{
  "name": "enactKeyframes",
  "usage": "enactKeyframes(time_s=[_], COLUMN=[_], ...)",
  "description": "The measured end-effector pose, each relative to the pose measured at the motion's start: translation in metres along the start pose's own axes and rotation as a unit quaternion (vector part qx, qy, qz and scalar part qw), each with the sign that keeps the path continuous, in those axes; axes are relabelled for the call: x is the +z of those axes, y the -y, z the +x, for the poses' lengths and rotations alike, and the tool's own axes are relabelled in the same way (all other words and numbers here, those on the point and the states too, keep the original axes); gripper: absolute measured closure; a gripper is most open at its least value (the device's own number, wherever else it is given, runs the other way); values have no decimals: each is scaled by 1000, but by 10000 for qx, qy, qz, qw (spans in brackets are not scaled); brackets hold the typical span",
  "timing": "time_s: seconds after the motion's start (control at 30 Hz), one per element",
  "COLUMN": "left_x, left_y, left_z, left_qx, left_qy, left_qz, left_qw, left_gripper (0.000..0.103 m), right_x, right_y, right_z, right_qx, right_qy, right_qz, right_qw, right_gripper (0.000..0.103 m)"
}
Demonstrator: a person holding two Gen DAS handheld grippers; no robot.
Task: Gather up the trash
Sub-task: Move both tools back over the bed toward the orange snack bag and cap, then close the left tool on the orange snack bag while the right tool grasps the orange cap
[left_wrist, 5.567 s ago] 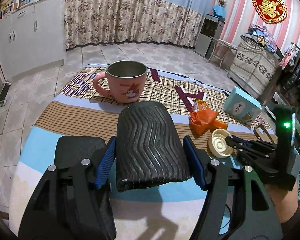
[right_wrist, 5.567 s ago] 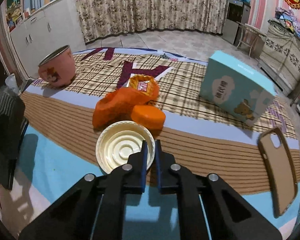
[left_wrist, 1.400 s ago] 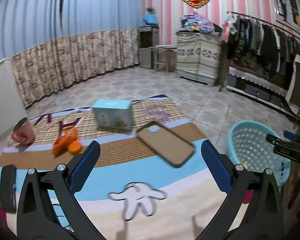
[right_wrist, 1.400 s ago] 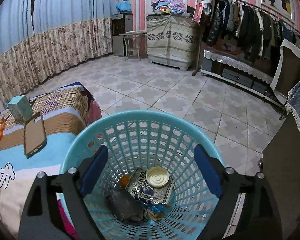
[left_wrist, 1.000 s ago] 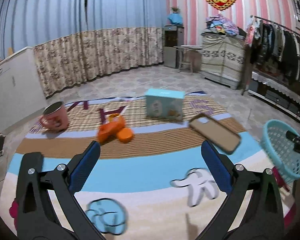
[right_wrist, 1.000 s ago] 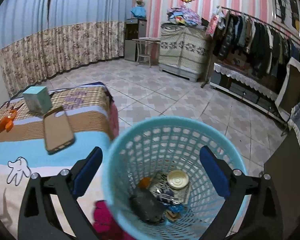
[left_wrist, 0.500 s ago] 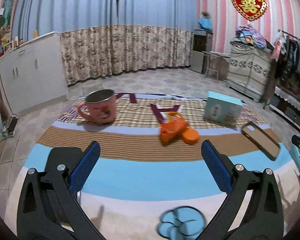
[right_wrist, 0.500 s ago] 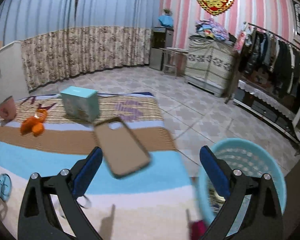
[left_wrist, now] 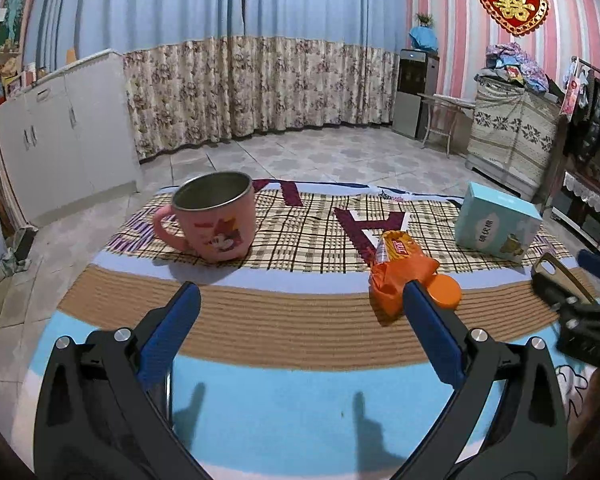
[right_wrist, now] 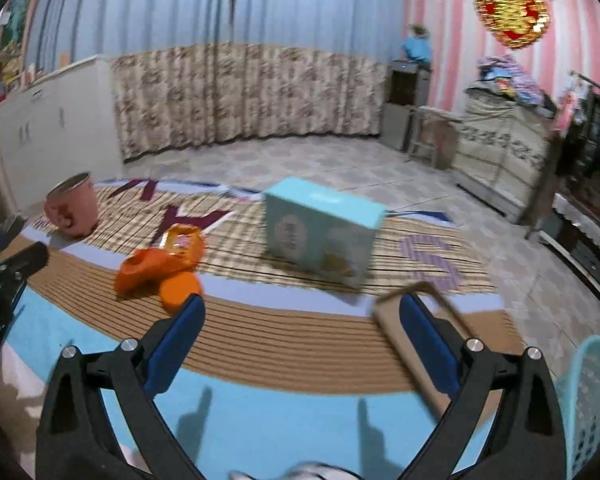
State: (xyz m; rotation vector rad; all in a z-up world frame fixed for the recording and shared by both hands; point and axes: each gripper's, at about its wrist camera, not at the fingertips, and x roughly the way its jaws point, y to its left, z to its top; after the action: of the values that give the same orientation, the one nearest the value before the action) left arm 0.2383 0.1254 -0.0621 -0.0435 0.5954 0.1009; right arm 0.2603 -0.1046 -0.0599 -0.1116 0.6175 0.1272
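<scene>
Both claws hang spread wide and hold nothing: the left gripper and the right gripper fill the lower part of their frames. The orange wrapper (with an orange cap touching it) lies right of centre on the striped blanket; the turquoise basket sits at lower right.

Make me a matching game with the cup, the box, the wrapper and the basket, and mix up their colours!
Things:
1. cup
2. box
3. wrapper
4. basket

Colours:
A. orange
B. pink with a shiny metal inside
C. turquoise, full of holes
D. light blue with a little bear picture

Pairs: 1-B, 2-D, 3-A, 4-C
</scene>
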Motion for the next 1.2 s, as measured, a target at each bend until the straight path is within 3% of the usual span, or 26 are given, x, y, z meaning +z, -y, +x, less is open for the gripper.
enactKeyframes(time_s=[0.23, 0.47, 0.67, 0.7, 0.73, 1.07, 1.2], left_x=[16, 12, 11, 11, 11, 10, 10], left_y=[1, -4, -8, -7, -6, 37, 57], left_z=[26, 38, 41, 42, 43, 58, 64], left_qx=[-67, -31, 25, 16, 12, -449, -684], left_qy=[-120, -302, -365, -399, -428, -746, -834], left_qz=[47, 57, -15, 2, 11, 282, 449], left_qw=[9999, 9995, 9993, 9992, 9991, 9958, 9932], left_gripper=[6, 6, 6, 6, 6, 6, 12], right_x=[7, 7, 7, 7, 8, 8, 10], right_y=[-30, -48, -63, -65, -64, -10, 16], right_z=[39, 57, 76, 75, 74, 42, 32], right_qx=[436, 674, 1126, 1201, 1230, 734, 592], right_qy=[-532, -870, -1225, -1202, -1186, -841, -768], right_qz=[-166, -276, -427, -421, -431, -164, -11], right_qw=[9975, 9935, 9851, 9845, 9844, 9936, 9953], right_gripper=[8, 9, 48, 61, 63, 63, 63])
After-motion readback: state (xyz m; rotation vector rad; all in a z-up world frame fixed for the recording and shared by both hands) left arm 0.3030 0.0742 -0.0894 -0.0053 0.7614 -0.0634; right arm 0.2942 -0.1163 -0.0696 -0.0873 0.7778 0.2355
